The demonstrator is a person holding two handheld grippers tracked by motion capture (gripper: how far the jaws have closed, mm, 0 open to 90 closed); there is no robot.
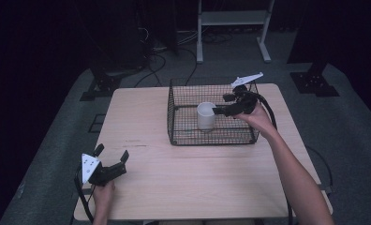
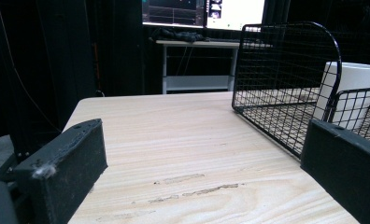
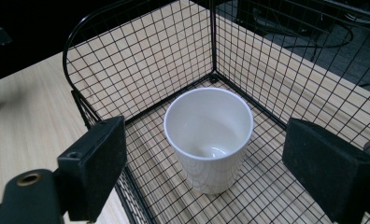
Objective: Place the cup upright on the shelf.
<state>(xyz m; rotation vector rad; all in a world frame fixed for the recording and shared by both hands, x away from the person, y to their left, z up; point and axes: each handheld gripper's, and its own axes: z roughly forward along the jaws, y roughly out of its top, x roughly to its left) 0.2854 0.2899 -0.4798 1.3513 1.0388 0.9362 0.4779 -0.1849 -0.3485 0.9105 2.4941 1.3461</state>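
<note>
Just ahead of my right gripper (image 3: 206, 163), whose jaws stand released and apart either side of it without touching, the white cup (image 3: 209, 137) sits upright inside the wire basket (image 3: 141, 65), while my left gripper (image 1: 111, 161) rests unclenched, empty, well off.

Light wooden table (image 1: 193, 183) stands on grey carpet (image 1: 347, 122). Behind it: a white-framed stand (image 1: 233, 18) and loose black cables (image 1: 162, 58). A lit monitor (image 2: 204, 11) sits beyond the table's far edge.
</note>
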